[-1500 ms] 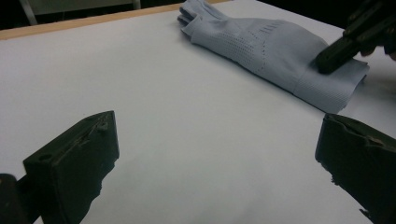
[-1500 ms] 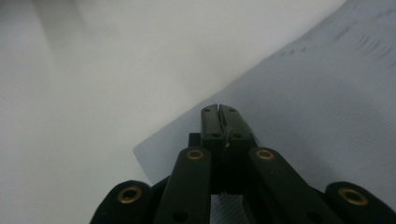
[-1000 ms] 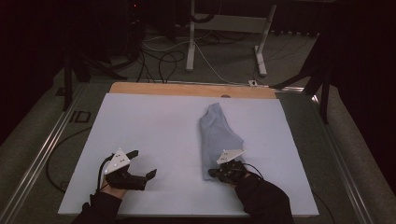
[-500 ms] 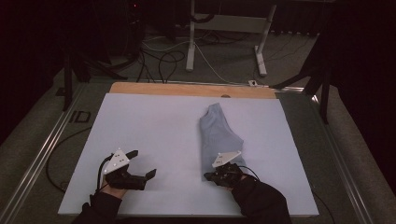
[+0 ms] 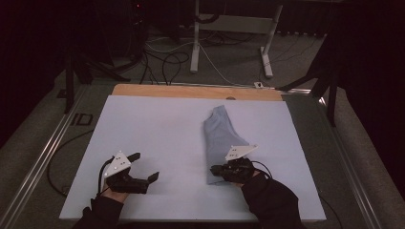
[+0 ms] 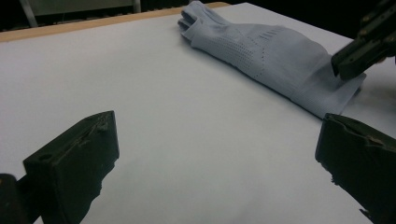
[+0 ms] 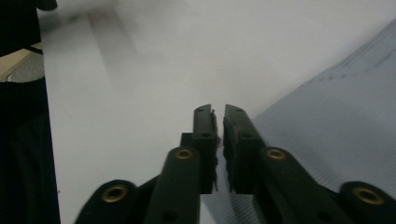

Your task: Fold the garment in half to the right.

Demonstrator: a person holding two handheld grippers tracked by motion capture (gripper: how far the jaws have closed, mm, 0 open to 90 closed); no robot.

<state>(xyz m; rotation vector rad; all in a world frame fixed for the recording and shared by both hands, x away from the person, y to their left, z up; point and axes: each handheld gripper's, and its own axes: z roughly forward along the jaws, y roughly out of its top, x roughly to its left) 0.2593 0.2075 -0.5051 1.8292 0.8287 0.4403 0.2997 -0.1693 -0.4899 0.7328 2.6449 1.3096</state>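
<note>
A folded light blue-grey cloth (image 5: 220,136) lies on the white table sheet (image 5: 157,129), right of the middle, its long side running away from me. My right gripper (image 5: 218,170) hovers at the cloth's near end, just above it. In the right gripper view its jaws (image 7: 218,112) have just been opening and stand a narrow slit apart with nothing between them; the cloth (image 7: 345,126) lies under and to the right. My left gripper (image 5: 144,166) rests at the near left, wide open and empty (image 6: 215,163). The cloth (image 6: 271,60) and the right gripper (image 6: 359,51) show beyond it.
A wooden strip (image 5: 191,90) runs along the table's far edge. Behind it on the floor are a white stand (image 5: 196,43) and loose cables (image 5: 162,62). Metal rails (image 5: 43,157) flank the table. Bare sheet spreads between the two grippers.
The right gripper has lifted a little off the cloth's near end, and its jaws have parted slightly. The cloth stays flat. The left gripper has not moved.
</note>
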